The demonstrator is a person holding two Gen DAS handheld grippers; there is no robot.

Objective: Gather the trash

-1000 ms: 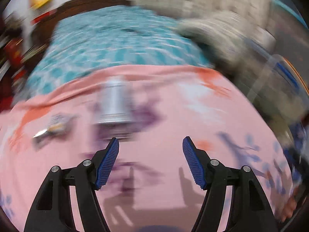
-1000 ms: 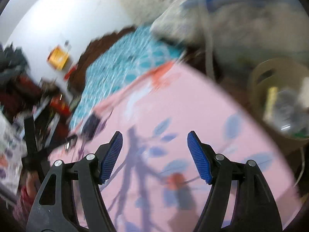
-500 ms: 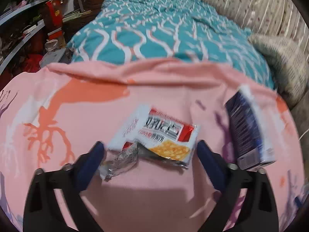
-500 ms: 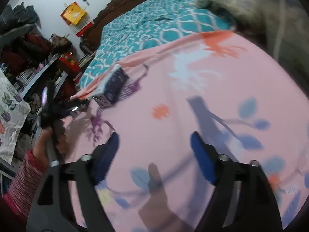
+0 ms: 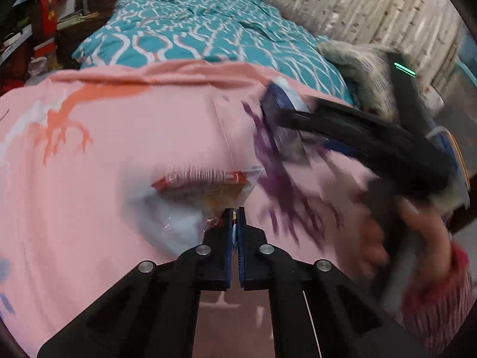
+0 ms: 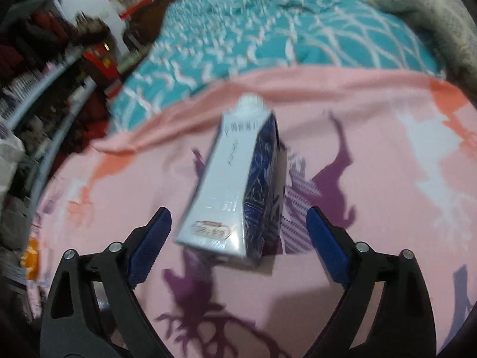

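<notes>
- Left gripper (image 5: 236,217): jaws are seen pressed together, having just closed; an edge of the wrapper (image 5: 205,189) is pinched between the blue pads.
- Wrapper: a crumpled snack packet with a red band and clear foil, lying on the pink sheet (image 5: 104,155) just ahead of the left fingertips; motion blur hides its print.
- Right gripper (image 6: 238,226): fingers are spread wide, with the pads clear of everything. The opening narrowed slightly just now, with the carton (image 6: 235,182) between the fingers but not touched.
- Carton: white and dark blue, with a white cap at the far end, lying on its side on the pink sheet. Its near end sits between the right fingers, closer to the left pad.
- In the left view the carton (image 5: 283,113) is seen beyond and to the right of the wrapper, partly covered by the right gripper's black body (image 5: 372,140).
- A hand (image 5: 417,238) in a red-striped sleeve is seen holding the right gripper at the right edge, heavily blurred.
- The pink sheet bears orange, white and purple prints and is laid over a teal quilt (image 5: 193,29).
- A grey pillow (image 5: 357,68) lies at the right of the quilt.
</notes>
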